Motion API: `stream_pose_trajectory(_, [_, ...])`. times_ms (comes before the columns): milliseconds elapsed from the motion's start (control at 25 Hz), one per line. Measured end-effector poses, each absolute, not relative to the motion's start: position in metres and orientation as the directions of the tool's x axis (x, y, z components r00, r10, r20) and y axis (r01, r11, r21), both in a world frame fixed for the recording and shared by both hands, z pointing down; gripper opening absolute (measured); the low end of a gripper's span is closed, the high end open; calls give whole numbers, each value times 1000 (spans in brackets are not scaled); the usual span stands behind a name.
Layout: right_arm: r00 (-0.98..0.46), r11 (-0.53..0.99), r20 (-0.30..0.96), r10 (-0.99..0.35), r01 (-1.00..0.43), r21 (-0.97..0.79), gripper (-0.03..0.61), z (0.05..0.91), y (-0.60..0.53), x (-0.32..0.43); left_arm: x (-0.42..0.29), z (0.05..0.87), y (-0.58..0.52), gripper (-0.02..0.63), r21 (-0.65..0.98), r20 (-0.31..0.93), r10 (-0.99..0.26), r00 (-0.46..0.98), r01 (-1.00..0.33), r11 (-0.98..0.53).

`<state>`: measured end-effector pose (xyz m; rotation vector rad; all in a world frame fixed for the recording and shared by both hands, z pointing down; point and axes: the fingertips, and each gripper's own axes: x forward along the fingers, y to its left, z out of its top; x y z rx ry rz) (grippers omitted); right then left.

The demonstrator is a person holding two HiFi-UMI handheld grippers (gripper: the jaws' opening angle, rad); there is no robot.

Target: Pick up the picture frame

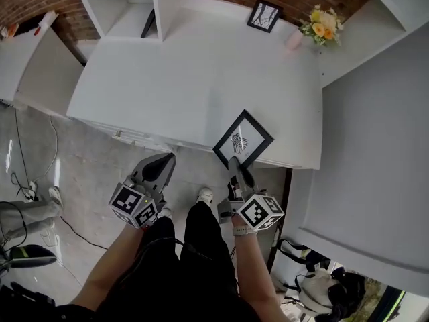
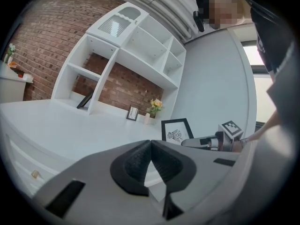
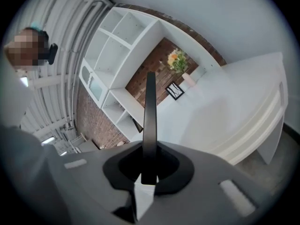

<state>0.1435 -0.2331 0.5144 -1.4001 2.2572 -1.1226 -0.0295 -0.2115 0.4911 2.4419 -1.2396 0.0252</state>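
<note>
The picture frame (image 1: 243, 139), black with a white mat and a small dark drawing, is lifted over the white table's near edge (image 1: 201, 143). My right gripper (image 1: 234, 163) is shut on its lower edge. In the right gripper view the frame (image 3: 150, 111) shows edge-on as a thin black bar clamped between the jaws of the right gripper (image 3: 149, 159). My left gripper (image 1: 165, 162) hovers left of it, off the table, shut with nothing in it. The left gripper view shows the left gripper (image 2: 151, 143) with its tips together, and beyond it the frame (image 2: 176, 131) and the right gripper (image 2: 190, 142).
At the table's back stand a second small black frame (image 1: 263, 15), a pink pot (image 1: 293, 39) and a bunch of yellow flowers (image 1: 322, 24). A white shelf unit (image 1: 127, 5) holds another dark frame (image 1: 149, 24). A white wall (image 1: 375, 146) is to the right.
</note>
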Motion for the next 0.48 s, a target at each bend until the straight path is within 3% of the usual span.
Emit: stream_pose_trajectory(480, [-397,287,116,-910,-808,-514,29,469,-198,152,-50,465,-200,5,324,130,-786,604,-776,-542])
